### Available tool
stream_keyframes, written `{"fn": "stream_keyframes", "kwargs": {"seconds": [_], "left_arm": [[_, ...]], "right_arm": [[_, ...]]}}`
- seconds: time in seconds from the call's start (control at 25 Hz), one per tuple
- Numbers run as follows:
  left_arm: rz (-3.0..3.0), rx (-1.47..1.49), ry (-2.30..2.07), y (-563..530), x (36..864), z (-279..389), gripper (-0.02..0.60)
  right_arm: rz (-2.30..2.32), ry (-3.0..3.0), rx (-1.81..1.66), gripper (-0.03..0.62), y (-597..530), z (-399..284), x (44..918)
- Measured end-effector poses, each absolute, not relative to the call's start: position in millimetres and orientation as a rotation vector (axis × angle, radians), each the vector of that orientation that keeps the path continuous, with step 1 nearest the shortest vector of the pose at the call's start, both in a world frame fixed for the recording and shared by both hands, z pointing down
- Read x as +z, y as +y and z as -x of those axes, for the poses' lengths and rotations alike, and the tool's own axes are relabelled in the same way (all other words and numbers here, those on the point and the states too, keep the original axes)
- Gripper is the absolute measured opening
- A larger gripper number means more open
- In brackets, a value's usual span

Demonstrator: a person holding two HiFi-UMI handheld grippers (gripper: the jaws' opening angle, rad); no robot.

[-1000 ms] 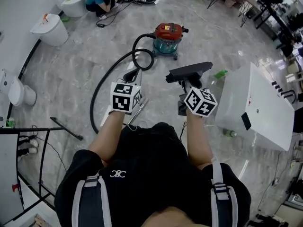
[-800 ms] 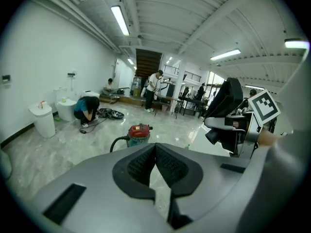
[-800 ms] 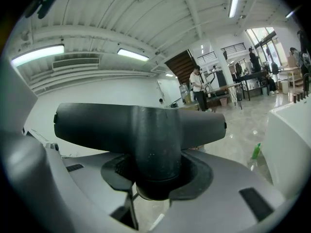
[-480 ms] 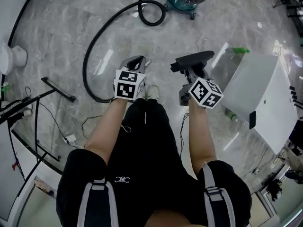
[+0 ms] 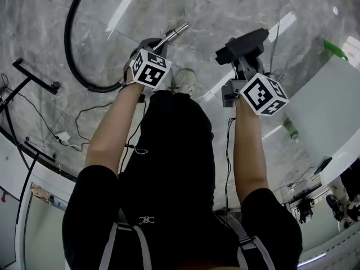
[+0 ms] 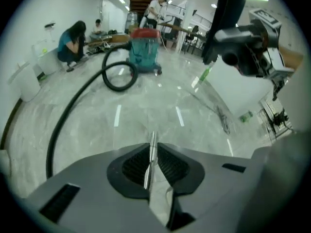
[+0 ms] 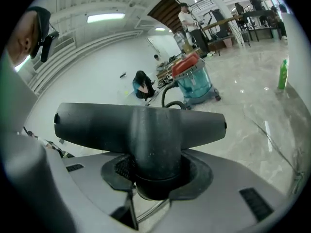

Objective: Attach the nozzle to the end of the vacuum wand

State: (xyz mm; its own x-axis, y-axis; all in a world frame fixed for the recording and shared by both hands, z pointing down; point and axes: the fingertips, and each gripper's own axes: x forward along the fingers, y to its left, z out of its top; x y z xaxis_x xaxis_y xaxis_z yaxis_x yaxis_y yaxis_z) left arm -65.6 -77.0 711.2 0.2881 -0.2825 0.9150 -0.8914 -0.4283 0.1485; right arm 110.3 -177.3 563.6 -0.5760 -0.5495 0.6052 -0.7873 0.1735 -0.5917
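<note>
Over the marble floor [image 5: 34, 16], 2 arms [image 5: 112, 134] reach down: left gripper [image 5: 156, 43] pinches the wand [image 5: 174, 34], right gripper [image 5: 243, 72] clasps the nozzle [image 5: 244, 43].

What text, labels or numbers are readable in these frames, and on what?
No readable words or numbers anywhere.
Shirt emblem: small white mark, illegible.
Marker cubes: square codes only, no letters.
Green bottle: label too small to read.
Vacuum canister: blurred, nothing readable.

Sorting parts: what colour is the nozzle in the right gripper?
Nozzle is dark grey; best in the right gripper view.
</note>
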Motion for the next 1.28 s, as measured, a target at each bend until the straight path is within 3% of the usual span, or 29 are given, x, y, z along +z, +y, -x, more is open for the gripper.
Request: {"fn": "stream_keyframes", "kwargs": {"seconds": [0.08, 0.16, 0.56, 0.8, 1.28], "left_arm": [[-1.837, 1.233, -0.949, -55.2, 784.4, 65.1, 0.082], [-1.805, 1.314, -0.832, -33.5, 845.7, 60.0, 0.198], [-1.698, 1.572, -0.816, -7.1, 995.8, 73.9, 0.207], [-1.684, 1.486, -0.822, -2.9, 959.4, 67.3, 0.178], [-2.068, 1.195, -0.846, 9.9, 736.9, 37.3, 0.164]], "right_arm": [[-1.271, -2.191, 1.367, 0.179, -172.9, -107.6, 615.6], [-1.256, -2.174, 1.37, 0.179, -169.9, -108.4, 661.8], [-1.204, -2.161, 1.44, 0.179, -171.5, -113.3, 765.1], [-1.209, -2.163, 1.455, 0.179, -170.5, -117.1, 735.8], [-1.089, -2.372, 1.687, 0.179, -169.1, -73.7, 616.2]]}}
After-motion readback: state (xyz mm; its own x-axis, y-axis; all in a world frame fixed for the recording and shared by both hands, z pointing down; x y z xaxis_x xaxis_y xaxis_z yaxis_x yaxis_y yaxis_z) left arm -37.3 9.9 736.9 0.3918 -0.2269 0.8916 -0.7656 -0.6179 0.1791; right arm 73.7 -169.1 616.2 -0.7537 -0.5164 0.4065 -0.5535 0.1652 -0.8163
